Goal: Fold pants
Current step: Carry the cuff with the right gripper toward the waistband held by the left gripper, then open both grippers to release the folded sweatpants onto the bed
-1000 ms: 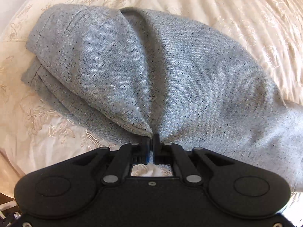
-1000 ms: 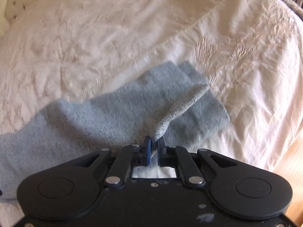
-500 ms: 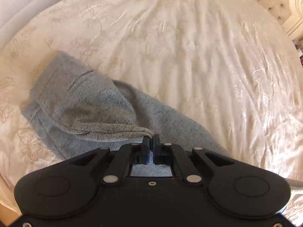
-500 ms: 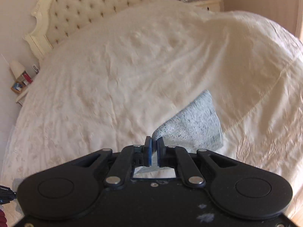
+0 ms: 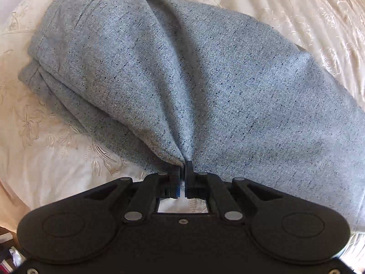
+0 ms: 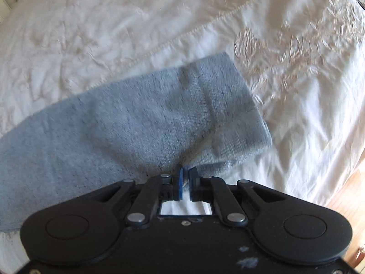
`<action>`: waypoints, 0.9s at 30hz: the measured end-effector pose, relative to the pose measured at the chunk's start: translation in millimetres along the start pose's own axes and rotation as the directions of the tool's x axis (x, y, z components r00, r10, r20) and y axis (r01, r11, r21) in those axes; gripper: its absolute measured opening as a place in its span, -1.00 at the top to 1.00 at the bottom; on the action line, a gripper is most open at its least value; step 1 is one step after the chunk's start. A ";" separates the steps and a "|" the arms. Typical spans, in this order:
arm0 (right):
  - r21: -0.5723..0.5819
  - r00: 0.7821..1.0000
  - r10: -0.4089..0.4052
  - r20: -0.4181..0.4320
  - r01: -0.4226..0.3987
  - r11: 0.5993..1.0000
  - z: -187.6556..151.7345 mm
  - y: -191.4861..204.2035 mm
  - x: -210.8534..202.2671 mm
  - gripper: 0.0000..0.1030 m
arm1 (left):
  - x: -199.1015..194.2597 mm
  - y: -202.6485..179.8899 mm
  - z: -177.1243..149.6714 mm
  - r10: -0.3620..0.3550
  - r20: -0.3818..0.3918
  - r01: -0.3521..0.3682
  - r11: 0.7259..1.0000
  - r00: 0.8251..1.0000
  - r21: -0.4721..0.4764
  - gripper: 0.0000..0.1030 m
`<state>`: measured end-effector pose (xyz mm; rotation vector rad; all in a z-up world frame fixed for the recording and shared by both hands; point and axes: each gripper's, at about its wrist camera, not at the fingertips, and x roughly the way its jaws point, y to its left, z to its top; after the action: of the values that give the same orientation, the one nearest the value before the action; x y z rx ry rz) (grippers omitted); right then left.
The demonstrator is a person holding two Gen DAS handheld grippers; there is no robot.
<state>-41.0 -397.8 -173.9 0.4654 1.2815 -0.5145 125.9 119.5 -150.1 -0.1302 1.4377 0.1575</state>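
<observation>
Left wrist view: my left tool (image 5: 184, 167) was clamped on a pinch of the grey pants (image 5: 205, 73), which spread far and to both sides over the bed (image 5: 45, 159).

Right wrist view: my right tool (image 6: 186, 173) gripped the near edge of the pants (image 6: 127, 123); their long axis ran left toward the other hand.

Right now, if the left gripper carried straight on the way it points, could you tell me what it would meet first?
The left gripper is shut on a pinch of the grey pants and points down at them, so more of that cloth comes first, then probably the cream bedspread underneath. How thickly the cloth is bunched is unclear.
</observation>
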 end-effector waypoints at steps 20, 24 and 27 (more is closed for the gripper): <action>0.024 0.999 0.041 0.015 -0.042 0.999 -11.0 -38.6 -41.2 0.74 | 1.7 -17.1 2.9 0.039 -0.006 -0.039 0.999 0.999 0.000 0.88; 0.067 0.995 0.045 0.084 -0.050 0.996 2.0 -63.2 -55.5 0.54 | 7.0 -17.8 7.3 0.055 -0.011 -0.055 0.998 0.998 -0.010 0.88; 0.096 0.996 0.027 0.088 -0.036 0.995 14.1 -74.8 -46.4 0.50 | 12.4 -23.9 8.5 0.076 -0.009 -0.076 0.997 0.997 -0.010 0.88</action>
<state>-84.4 -461.2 -128.7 0.5388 1.1676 -0.5666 140.2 97.9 -161.4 -0.0852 1.4512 0.2272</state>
